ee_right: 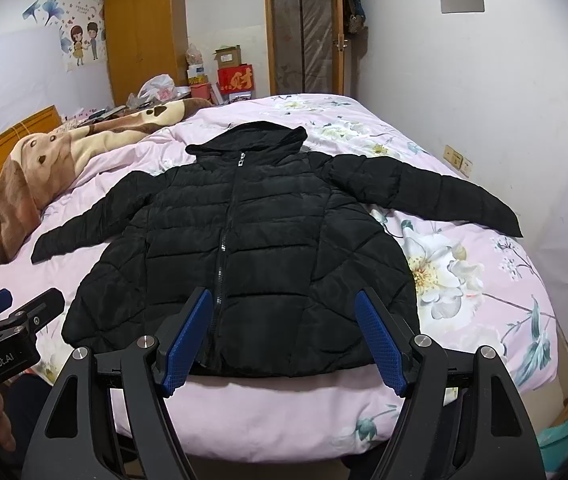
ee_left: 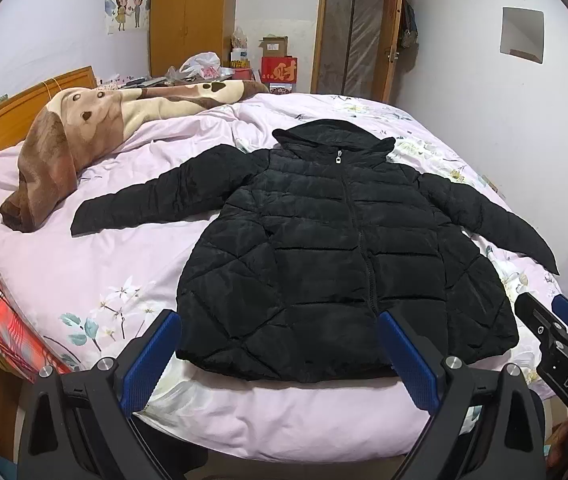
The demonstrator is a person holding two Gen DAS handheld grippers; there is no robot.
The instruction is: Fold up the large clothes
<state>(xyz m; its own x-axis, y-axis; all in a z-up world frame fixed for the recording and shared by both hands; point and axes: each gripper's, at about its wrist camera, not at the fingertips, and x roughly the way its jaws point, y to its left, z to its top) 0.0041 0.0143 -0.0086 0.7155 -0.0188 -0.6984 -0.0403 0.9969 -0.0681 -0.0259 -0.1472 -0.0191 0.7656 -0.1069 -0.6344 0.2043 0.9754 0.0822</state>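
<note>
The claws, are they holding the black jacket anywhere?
No. The left claw and right claw are both open and empty, above the black jacket near its hem.

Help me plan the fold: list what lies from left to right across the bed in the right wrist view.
Brown dog-print blanket → jacket's left-hand sleeve → black puffer jacket body with its zip → jacket's right-hand sleeve → bare floral bedspread.

The black quilted jacket's point(ee_right: 252, 248) hem sits partly behind blue gripper pads point(ee_right: 188, 340); the red box's point(ee_left: 280, 70) print seems unreadable.
</note>
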